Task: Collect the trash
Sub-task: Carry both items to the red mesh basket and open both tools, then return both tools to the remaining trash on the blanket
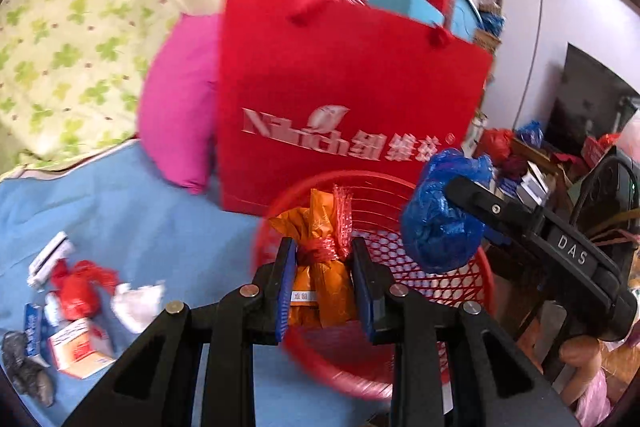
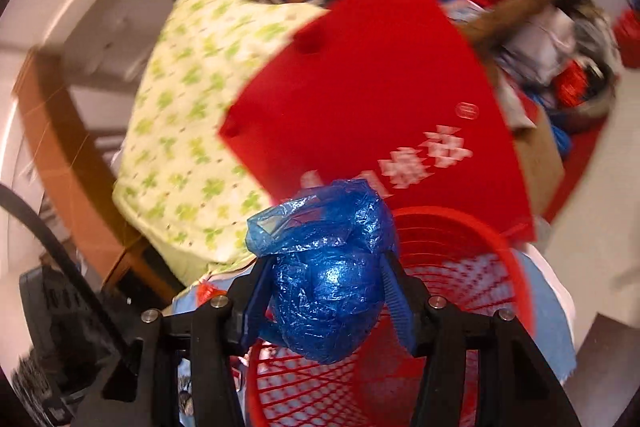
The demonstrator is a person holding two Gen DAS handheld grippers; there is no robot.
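My left gripper (image 1: 323, 283) clamps an orange bundle (image 1: 320, 267), tied in red, above the red mesh basket (image 1: 464, 287) | my right gripper (image 2: 324, 293) grips a blue bag wad (image 2: 324, 279) at the basket's 2 o'clock | loose litter (image 1: 76, 307) lies at 9 o'clock on the blue cloth (image 1: 132, 211)

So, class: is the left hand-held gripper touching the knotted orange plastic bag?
Touching. The left wrist view shows the left hand-held gripper with both blue pads pressed against the knotted orange plastic bag, above the red mesh basket.
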